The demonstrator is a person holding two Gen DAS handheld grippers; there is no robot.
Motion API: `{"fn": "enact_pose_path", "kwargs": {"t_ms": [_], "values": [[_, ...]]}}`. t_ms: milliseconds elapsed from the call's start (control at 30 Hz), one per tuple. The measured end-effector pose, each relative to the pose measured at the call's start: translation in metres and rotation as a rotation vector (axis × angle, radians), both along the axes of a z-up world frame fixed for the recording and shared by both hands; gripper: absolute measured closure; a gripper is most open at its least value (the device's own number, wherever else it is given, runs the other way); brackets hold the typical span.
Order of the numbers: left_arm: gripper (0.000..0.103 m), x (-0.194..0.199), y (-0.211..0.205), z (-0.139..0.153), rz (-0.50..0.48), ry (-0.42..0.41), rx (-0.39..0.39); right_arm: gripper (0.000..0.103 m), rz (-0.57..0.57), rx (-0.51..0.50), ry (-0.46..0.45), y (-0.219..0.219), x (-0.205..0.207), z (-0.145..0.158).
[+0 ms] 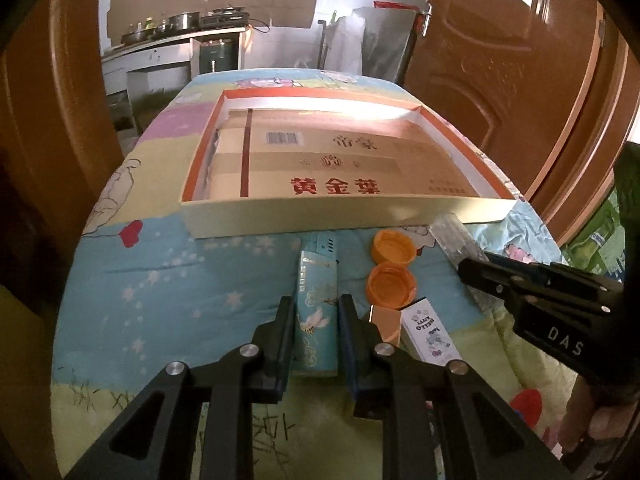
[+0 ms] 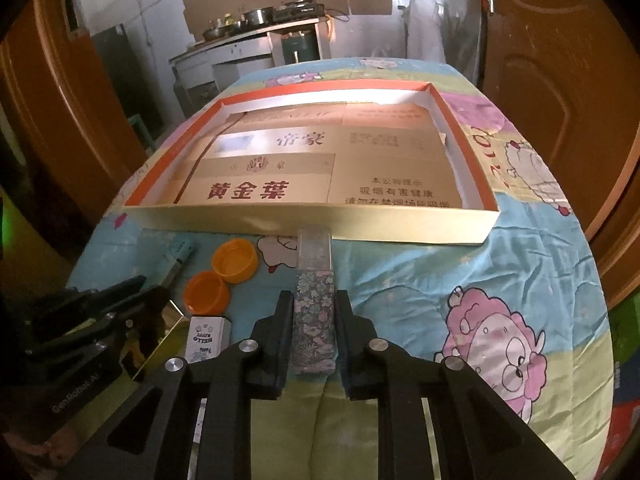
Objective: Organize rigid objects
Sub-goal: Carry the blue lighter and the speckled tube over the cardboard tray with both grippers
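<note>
In front of the shallow orange-rimmed tray (image 1: pixel 340 216), on the cartoon-print quilt (image 1: pixel 160 272), your left gripper (image 1: pixel 314 308) has its jaws pressed against both long sides of a light blue lighter (image 1: pixel 316 320) printed with a bird, which lies lengthwise pointing toward the tray's near wall. Your right gripper (image 2: pixel 314 304) is likewise clamped tight on a floral-patterned lighter (image 2: pixel 314 320) whose clear far end almost reaches that same wall; no gap shows between pads and lighter on either tool. Between the two lighters, two orange bottle caps (image 1: pixel 390 268) lie open side up, touching each other, the farther one just short of the tray. Nearer you than the caps sits a white Hello Kitty lighter (image 1: pixel 430 332), with a shiny gold-faced piece (image 1: pixel 386 322) just beside it; you cannot tell what that piece is. The tray itself holds only a flattened brown cardboard sheet (image 2: pixel 280 168) with red Chinese characters. Beyond the tray, past the far end of the quilt, a kitchen counter (image 1: pixel 176 40) carries pots.
</note>
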State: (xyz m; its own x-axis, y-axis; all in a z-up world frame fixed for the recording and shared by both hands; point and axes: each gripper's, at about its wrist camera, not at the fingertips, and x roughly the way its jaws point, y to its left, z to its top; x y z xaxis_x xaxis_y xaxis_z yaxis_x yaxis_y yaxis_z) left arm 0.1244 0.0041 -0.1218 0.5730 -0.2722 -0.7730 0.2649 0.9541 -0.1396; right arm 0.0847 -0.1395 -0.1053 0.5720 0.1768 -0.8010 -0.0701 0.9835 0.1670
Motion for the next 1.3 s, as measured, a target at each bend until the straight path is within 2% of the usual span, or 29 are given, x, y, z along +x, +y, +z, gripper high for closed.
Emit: {"fn": "enact_pose_path", "kwargs": {"t_ms": [133, 400, 633, 1000, 1300], "values": [[0.081, -0.006, 0.001, 0.012, 0.016, -0.028, 0.002, 0.083, -0.003, 0.029, -0.006, -0.003, -0.005, 0.007], [0.081, -0.01, 0.004, 0.043, 0.028, -0.074, -0.008, 0.083, 0.018, -0.001, -0.056, 0.004, -0.016, 0.032], [0.081, 0.005, 0.002, 0.073, 0.05, -0.12, -0.002, 0.083, 0.043, -0.039, -0.112, 0.007, -0.011, 0.059], [0.081, 0.064, -0.006, 0.101, 0.087, -0.124, -0.003, 0.083, 0.082, -0.059, -0.161, 0.004, 0.03, 0.088], [0.081, 0.124, -0.01, 0.097, 0.107, -0.069, 0.03, 0.083, 0.093, -0.022, -0.112, -0.004, 0.095, 0.089]]}}
